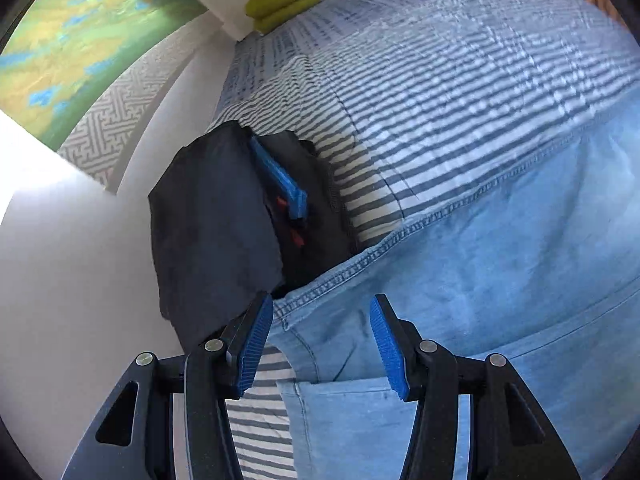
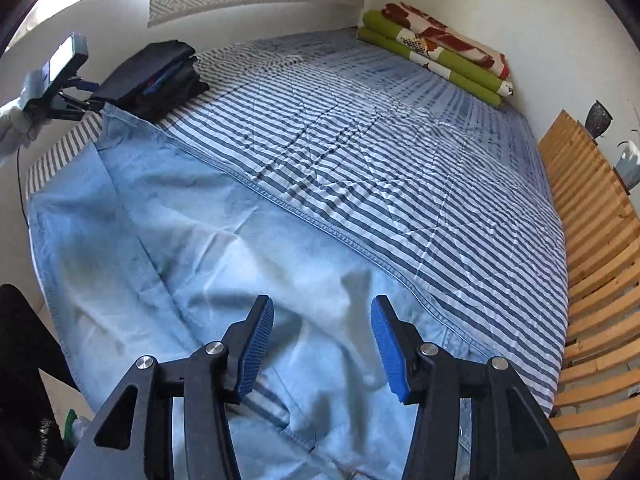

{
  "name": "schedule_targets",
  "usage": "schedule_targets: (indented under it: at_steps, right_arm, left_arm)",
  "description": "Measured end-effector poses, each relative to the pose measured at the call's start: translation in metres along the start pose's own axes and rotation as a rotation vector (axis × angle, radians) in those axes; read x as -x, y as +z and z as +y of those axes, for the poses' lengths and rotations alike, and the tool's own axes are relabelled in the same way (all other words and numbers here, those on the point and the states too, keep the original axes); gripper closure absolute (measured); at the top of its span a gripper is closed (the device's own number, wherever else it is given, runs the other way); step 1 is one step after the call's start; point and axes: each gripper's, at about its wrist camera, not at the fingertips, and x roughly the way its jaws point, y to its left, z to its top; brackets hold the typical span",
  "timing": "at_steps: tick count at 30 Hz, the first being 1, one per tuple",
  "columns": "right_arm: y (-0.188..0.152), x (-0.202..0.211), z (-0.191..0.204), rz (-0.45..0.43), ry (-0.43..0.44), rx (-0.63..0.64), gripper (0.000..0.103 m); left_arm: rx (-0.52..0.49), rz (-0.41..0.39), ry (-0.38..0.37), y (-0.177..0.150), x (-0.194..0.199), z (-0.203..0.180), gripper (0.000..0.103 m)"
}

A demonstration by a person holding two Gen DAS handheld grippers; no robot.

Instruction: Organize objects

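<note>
1. Denim garment (image 2: 224, 264), pale blue, lies spread across the striped bed sheet (image 2: 380, 152) right under and ahead of both pairs of my fingers; it is not yet folded, so I judge the main work on it is still to do.
2. Far off my left side sits a dark folded pile (image 2: 156, 76) by the wall, with something blue tucked into it. That looks like the part already tidied.
3. My left gripper (image 1: 322, 344) hovers over the hemmed edge of the denim, just short of the dark pile. Its pads are spread apart with cloth below them, none pinched between, so it grasps nothing.
4. My right gripper (image 2: 322, 346) hangs over the rumpled middle of the denim, where a fold stands up ahead of the pads. Its fingers are also released, empty.
5. Far beyond my right fingers, a green patterned blanket (image 2: 440, 52) lies folded in the corner, and wooden slats (image 2: 592, 280) run along the right edge of the bed.
6. Left to do, as I judge it: take an edge, fold the denim, and set it with the pile.
</note>
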Motion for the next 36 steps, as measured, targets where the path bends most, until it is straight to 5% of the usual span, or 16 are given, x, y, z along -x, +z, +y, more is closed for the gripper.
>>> schedule_targets:
  at_steps: [11, 12, 14, 20, 22, 24, 29, 36]
  right_arm:
    - [0.06, -0.125, -0.007, 0.117, 0.044, 0.182, 0.053]
    - [0.064, -0.137, -0.008, 0.13, 0.038, 0.199, 0.053]
    - [0.067, -0.158, -0.009, 0.161, 0.034, 0.226, 0.052]
    - [0.061, -0.198, -0.012, 0.248, 0.071, 0.28, 0.049]
    - [0.06, -0.196, -0.015, 0.241, 0.085, 0.244, 0.054]
    - [0.058, -0.19, -0.013, 0.242, 0.107, 0.209, 0.095]
    - [0.056, -0.146, -0.001, 0.158, -0.045, 0.211, 0.101]
    - [0.07, -0.002, -0.022, -0.141, -0.227, 0.015, 0.101]
  left_arm:
    - [-0.25, 0.119, 0.033, 0.017, -0.087, -0.055, 0.049]
    - [-0.25, 0.117, 0.032, 0.017, -0.089, -0.055, 0.053]
    - [-0.243, 0.121, 0.049, 0.018, -0.093, -0.053, 0.077]
    - [-0.193, 0.098, 0.029, 0.018, -0.084, -0.042, 0.09]
    - [-0.193, 0.087, 0.04, 0.017, -0.077, -0.04, 0.091]
    - [-0.18, 0.08, 0.057, 0.02, -0.07, -0.038, 0.091]
    - [-0.151, 0.023, 0.114, 0.034, -0.04, -0.028, 0.095]
    - [-0.073, -0.174, 0.226, 0.056, 0.047, 0.007, 0.096]
